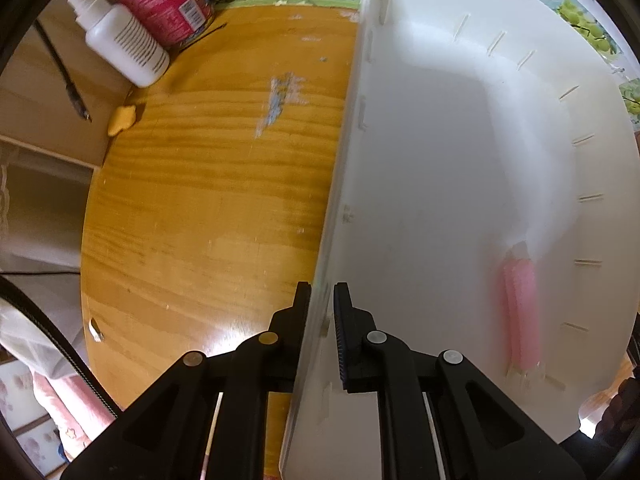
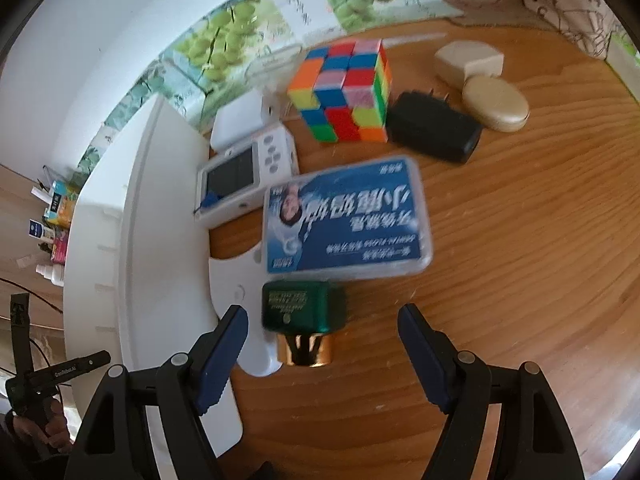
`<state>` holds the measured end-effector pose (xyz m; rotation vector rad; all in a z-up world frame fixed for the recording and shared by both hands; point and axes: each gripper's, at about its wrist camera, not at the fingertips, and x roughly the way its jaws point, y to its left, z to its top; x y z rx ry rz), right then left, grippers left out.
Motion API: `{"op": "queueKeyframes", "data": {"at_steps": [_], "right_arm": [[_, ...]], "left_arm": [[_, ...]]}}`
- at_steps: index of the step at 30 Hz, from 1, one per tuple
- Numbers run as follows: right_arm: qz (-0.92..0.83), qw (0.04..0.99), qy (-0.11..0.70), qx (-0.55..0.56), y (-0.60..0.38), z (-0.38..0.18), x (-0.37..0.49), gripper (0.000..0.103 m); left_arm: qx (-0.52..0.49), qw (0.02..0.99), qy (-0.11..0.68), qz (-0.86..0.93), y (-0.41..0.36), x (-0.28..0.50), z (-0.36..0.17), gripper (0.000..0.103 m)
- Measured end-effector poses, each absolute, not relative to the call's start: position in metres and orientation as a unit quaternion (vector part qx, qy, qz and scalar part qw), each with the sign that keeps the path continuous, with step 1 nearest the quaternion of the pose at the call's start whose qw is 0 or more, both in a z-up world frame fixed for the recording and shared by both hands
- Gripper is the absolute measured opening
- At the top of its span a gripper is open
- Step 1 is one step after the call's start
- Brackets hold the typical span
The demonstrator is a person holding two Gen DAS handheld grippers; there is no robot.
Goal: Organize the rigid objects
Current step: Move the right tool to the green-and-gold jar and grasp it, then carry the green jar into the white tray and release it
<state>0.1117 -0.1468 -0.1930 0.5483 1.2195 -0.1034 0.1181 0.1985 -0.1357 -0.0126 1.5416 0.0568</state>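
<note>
My left claw pinches the white bin's wall, a pink item inside; my right claw hangs wide over the green bottle on the table.

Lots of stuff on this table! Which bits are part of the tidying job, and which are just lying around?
Part of the job: white bin, held at its wall by the left gripper; pink item inside; green bottle before the open right gripper; blue box; puzzle cube; black charger.

Lying about: white bottle; red cup.
</note>
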Motion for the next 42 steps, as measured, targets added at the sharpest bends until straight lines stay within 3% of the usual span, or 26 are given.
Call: {"op": "queueKeyframes", "data": {"at_steps": [6, 11, 16, 19, 24, 42], "right_arm": [[-0.041, 0.78, 0.574, 0.248, -0.141, -0.194, 0.114, 0.075], [-0.035, 0.77, 0.586, 0.249, -0.136, -0.2, 0.116, 0.06], [-0.025, 0.771, 0.589, 0.243, -0.131, -0.201, 0.116, 0.053], [-0.021, 0.773, 0.586, 0.242, -0.132, -0.202, 0.115, 0.04], [-0.009, 0.771, 0.58, 0.261, -0.133, -0.203, 0.108, 0.031], [-0.022, 0.787, 0.522, 0.33, -0.151, -0.186, 0.067, 0.031]], "left_arm": [[-0.009, 0.711, 0.703, 0.036, 0.205, 0.106, -0.147, 0.017], [-0.019, 0.705, 0.707, 0.039, 0.21, 0.099, -0.15, 0.017], [-0.039, 0.704, 0.708, 0.045, 0.214, 0.085, -0.155, 0.017], [-0.052, 0.708, 0.703, 0.047, 0.218, 0.078, -0.159, 0.017], [-0.066, 0.706, 0.704, 0.048, 0.225, 0.069, -0.166, 0.016], [-0.072, 0.699, 0.711, 0.042, 0.226, 0.066, -0.179, 0.009]]}}
